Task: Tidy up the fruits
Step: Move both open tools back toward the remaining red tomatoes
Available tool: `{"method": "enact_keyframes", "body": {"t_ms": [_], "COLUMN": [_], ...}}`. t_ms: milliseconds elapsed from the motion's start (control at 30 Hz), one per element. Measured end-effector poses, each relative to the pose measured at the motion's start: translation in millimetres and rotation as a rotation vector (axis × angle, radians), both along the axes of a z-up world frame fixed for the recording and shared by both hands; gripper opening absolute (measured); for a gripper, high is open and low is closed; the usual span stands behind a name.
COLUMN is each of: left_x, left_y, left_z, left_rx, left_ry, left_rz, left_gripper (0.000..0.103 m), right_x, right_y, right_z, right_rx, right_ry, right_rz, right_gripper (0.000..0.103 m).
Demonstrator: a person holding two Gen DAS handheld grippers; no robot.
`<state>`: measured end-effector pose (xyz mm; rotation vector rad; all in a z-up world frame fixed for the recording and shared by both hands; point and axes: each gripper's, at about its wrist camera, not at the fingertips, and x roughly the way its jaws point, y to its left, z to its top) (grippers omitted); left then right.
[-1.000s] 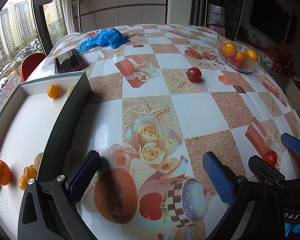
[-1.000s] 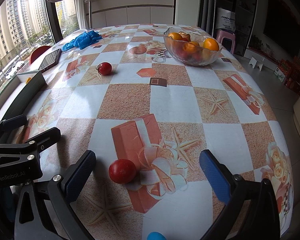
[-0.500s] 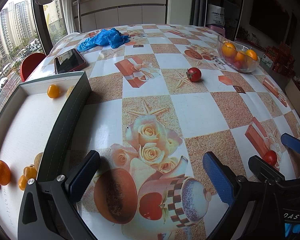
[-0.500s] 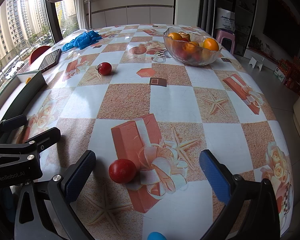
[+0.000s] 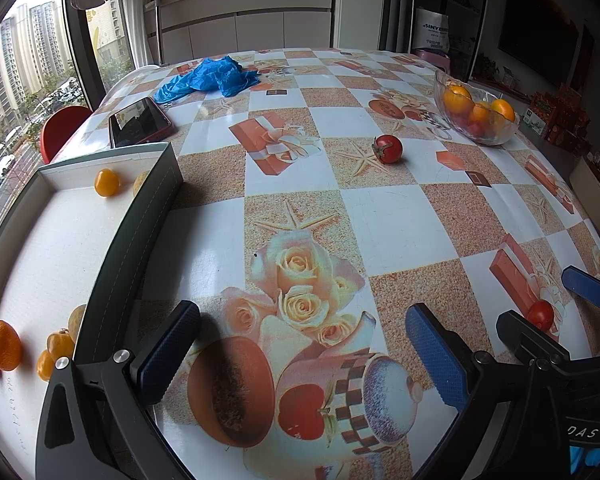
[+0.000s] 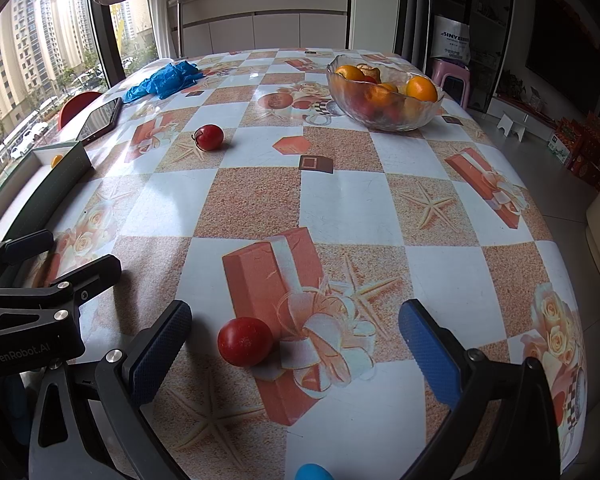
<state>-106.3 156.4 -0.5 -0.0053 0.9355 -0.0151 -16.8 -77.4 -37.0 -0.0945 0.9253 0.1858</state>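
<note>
Evidently nothing has shifted over the last second. From the left wrist, the left gripper (image 5: 302, 350) hangs spread and empty beside the shallow white tray (image 5: 162, 184) of small fruit. From the right wrist, the right gripper (image 6: 294, 346) stays wide apart around the near red tomato (image 6: 245, 341), untouched; closing looks next.

My left gripper (image 5: 302, 350) is a black plastic frame with two fingers (image 5: 168, 350) faced in blue, finely dimpled pads. Silver round screws sit at the finger roots. The right gripper (image 6: 294, 346) is built the same: black arms, blue textured pads, silver screws. On the left one's black body, seen from the right camera, I read white lettering "GenRobot.AI". The right one's body shows white letters "DAS".
</note>
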Motion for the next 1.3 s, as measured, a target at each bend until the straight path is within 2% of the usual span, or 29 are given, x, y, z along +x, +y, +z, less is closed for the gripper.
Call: {"method": "enact_keyframes", "body": {"t_ms": [1300], "left_x": [-0.8], "left_y": [0.6], "left_z": [-0.2], "left_rx": [-0.001], "left_ry": [0.000], "left_rz": [-0.001], "left_gripper": [0.103], "right_x": [-1.7], "right_y": [-7.7], "right_z": [1.6], "right_rx": [-0.007], "right_ry": [0.010], "right_rz": [-0.018], "right_gripper": [0.103]}}
